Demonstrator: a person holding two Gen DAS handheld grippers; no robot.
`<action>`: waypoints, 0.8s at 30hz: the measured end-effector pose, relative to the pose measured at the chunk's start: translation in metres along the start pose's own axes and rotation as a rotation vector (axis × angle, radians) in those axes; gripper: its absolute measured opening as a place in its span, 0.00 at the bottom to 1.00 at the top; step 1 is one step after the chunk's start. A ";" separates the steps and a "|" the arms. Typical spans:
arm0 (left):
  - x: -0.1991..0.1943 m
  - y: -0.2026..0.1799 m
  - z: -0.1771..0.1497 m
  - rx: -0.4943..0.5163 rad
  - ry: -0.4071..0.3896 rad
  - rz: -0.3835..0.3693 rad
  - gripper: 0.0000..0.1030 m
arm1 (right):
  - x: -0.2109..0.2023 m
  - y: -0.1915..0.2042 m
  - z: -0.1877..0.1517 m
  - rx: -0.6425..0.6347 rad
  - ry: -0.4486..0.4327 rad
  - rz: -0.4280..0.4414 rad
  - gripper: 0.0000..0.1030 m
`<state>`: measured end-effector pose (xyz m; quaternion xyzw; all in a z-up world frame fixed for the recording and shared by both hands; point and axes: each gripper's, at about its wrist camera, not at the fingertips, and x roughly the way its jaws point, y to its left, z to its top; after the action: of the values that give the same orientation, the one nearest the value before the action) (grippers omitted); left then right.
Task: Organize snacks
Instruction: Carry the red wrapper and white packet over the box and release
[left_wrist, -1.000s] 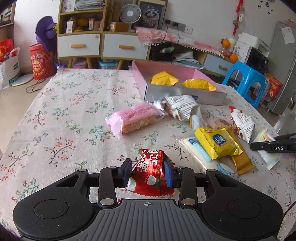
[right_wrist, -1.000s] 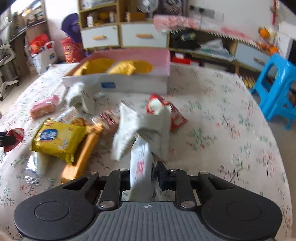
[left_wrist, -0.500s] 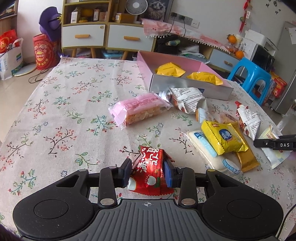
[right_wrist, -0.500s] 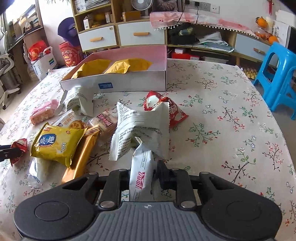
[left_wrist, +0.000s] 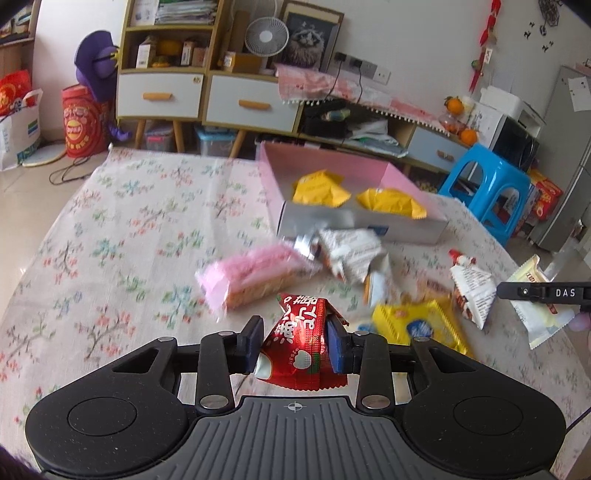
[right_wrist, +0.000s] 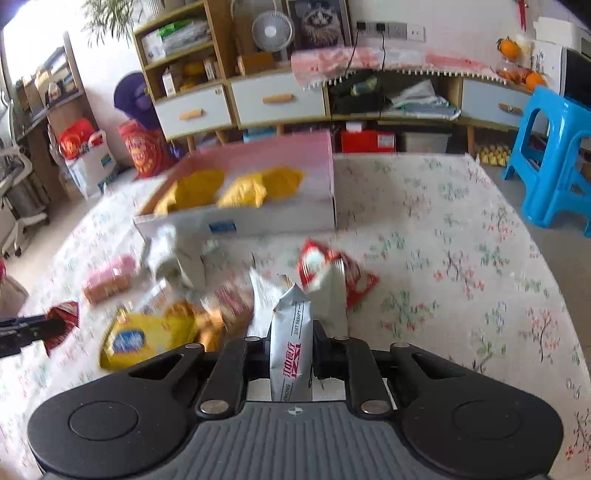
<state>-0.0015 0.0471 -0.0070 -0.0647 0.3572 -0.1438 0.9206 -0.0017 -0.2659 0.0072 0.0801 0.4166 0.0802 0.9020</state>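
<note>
Left tool (left_wrist: 295, 341) clamps a red packet (left_wrist: 301, 349) above the tabletop (left_wrist: 122, 236). Right tool (right_wrist: 290, 349) pinches a white packet (right_wrist: 290, 350), jaws closing. Pink box (left_wrist: 388, 173) behind holds two yellow packets (left_wrist: 321, 188); other snacks lie scattered before it.

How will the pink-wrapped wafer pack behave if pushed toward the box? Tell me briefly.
The pink-wrapped wafer pack looks blocky and flat-lying, so it should slide rather than roll. Its glossy film probably slips easily on the tablecloth. The contents may crumble if squeezed.
</note>
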 end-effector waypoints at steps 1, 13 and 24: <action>0.002 -0.002 0.003 0.002 -0.002 0.002 0.32 | -0.001 0.001 0.004 0.002 -0.010 0.000 0.02; 0.026 -0.018 0.050 -0.074 -0.044 0.019 0.32 | 0.011 0.023 0.052 0.009 -0.091 0.010 0.02; 0.058 -0.028 0.094 -0.116 -0.099 0.081 0.32 | 0.036 0.046 0.094 0.055 -0.134 0.023 0.02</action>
<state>0.0969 0.0043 0.0307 -0.1102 0.3215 -0.0821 0.9369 0.0897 -0.2211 0.0511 0.1149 0.3565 0.0737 0.9243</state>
